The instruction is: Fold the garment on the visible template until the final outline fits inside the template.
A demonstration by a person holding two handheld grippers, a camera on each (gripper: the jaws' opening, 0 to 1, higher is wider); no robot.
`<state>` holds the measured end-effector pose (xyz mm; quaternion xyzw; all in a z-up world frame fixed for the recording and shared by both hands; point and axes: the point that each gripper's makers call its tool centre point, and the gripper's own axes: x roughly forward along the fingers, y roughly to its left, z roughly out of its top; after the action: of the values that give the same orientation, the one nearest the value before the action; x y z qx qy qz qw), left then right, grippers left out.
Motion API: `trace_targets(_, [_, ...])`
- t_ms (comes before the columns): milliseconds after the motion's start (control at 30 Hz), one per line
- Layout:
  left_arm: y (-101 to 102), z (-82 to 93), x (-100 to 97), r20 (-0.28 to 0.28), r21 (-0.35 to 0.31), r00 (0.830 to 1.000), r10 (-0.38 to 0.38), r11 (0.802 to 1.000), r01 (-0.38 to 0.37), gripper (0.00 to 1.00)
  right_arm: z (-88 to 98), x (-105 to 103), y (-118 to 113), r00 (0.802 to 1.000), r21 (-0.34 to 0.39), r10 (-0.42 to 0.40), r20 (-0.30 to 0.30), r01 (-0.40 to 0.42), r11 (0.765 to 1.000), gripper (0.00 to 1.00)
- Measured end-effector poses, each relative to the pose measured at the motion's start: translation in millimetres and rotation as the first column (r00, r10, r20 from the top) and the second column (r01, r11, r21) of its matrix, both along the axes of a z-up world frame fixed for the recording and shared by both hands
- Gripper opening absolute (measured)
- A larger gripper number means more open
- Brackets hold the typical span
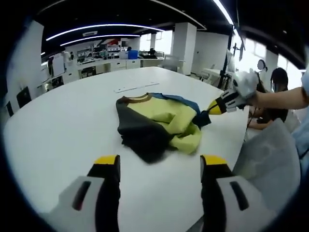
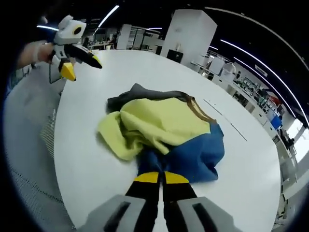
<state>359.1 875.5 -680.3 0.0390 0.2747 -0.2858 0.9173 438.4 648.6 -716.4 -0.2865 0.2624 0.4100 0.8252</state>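
Right gripper (image 2: 161, 178) pinches the garment (image 2: 164, 133); seated person (image 1: 277, 96) beyond.

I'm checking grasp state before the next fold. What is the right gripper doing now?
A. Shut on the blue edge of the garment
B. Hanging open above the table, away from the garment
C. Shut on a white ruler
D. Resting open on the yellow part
A: in the right gripper view, the right gripper has its yellow-tipped jaws closed together on the blue edge of the garment; the left gripper view shows it pinching that same side.

The garment (image 2: 164, 130) shows blocks of pale yellow, blue and dark grey — with a brown collar; the table (image 1: 63, 125) is plain white.
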Motion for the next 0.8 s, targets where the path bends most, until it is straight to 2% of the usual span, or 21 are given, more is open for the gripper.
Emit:
trace_targets(133, [0,-2.1,-0.9,0.001,-0.002,1.0,0.005,1.0,-0.005,0.64,5.5,19,6,1.0,-0.024,0.016,0.018,-0.016,1.0,0.0])
trace_targets(267, [2,-5.4,-2.4,0.001,0.015,1.0,0.003,1.0,-0.003,0.64,4.6,35,14,0.999,-0.051,0.03,0.022,-0.029,0.998,0.0])
trace_targets(400, [3,-5.8,-3.0,-0.004,0.002,1.0,0.01,1.0,-0.01,0.64,1.8,53,22,1.0,-0.061,0.027,0.016,-0.026,0.998,0.0])
trace_targets(800, [11,-7.6,-1.8,-0.014,0.015,1.0,0.018,1.0,-0.018,0.64,-14.9,75,34,0.999,-0.088,0.027,-0.018,-0.029,0.996,0.0])
